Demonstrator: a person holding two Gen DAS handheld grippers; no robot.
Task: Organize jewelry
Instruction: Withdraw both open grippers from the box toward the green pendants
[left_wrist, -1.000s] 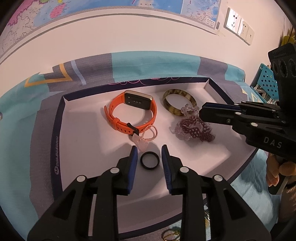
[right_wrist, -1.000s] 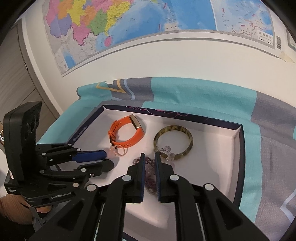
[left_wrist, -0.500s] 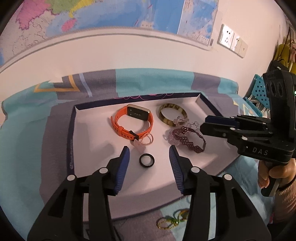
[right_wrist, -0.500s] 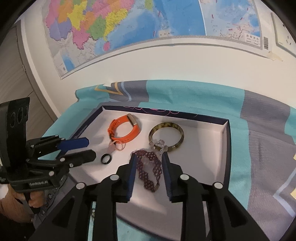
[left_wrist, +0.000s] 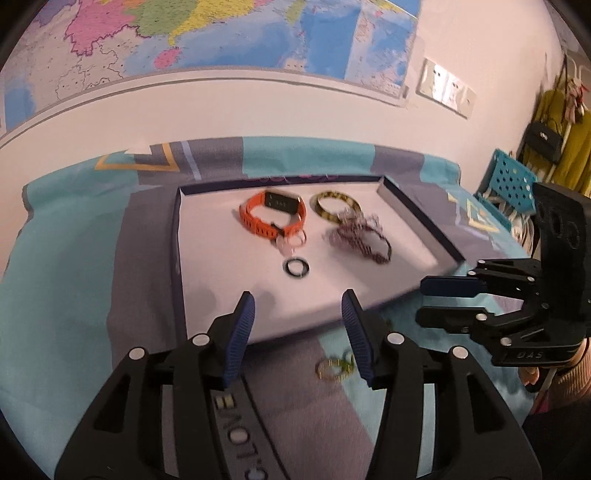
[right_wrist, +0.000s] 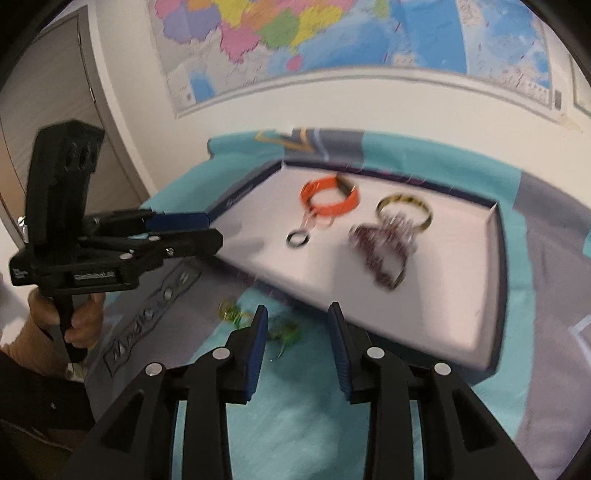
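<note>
Gold-green beaded jewellery (left_wrist: 334, 366) is seen low in the frame on the teal cloth (left_wrist: 66, 295), outside the white tray (left_wrist: 229, 295), between the left gripper (left_wrist: 299, 332) jaws, which gape wide and empty. The right gripper (right_wrist: 297, 341) is likewise spread and empty. Loose strands could be snagged or half-caught if pinched carelessly.

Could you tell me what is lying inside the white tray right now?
Inside the white tray lie an orange watch, a yellow bangle, a black ring, a dark beaded bracelet and a pink bracelet. Blur hides finer detail.

Even indoor light | motion blur, both views | fisheye-warped, vignetted edges
</note>
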